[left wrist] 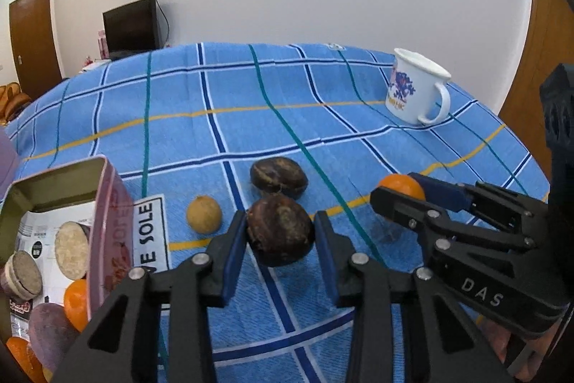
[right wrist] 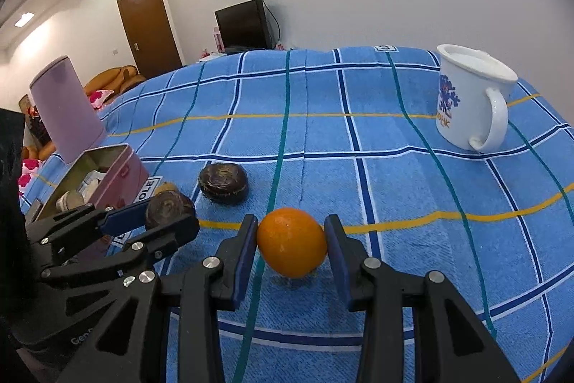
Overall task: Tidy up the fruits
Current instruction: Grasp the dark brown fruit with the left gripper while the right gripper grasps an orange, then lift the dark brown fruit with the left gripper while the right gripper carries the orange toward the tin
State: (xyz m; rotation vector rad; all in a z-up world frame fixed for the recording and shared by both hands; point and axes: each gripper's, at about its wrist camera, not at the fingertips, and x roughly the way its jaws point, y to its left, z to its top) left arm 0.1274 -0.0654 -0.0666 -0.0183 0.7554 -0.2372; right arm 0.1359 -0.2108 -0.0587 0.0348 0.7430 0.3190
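The dark brown fruit [left wrist: 280, 230] is round, rough and a bit wrinkly. It looks about as wide as it is tall, so it does not point any way. It sits between the two blue pads of the left gripper [left wrist: 280, 236], which touch its sides and hold it just above the blue checked cloth [left wrist: 272, 88].

The orange [right wrist: 291, 241] is smooth, bright and a little egg-shaped, with its long side going left to right. The right gripper [right wrist: 291, 244] squeezes it at both ends.

Another dark fruit [left wrist: 279, 177] lies flat just behind the first. A small tan fruit [left wrist: 203, 214] rests to its left. An open pink tin [left wrist: 104, 203] with oranges inside stands further left. A white mug [left wrist: 418, 87] stands upright far back on the right.
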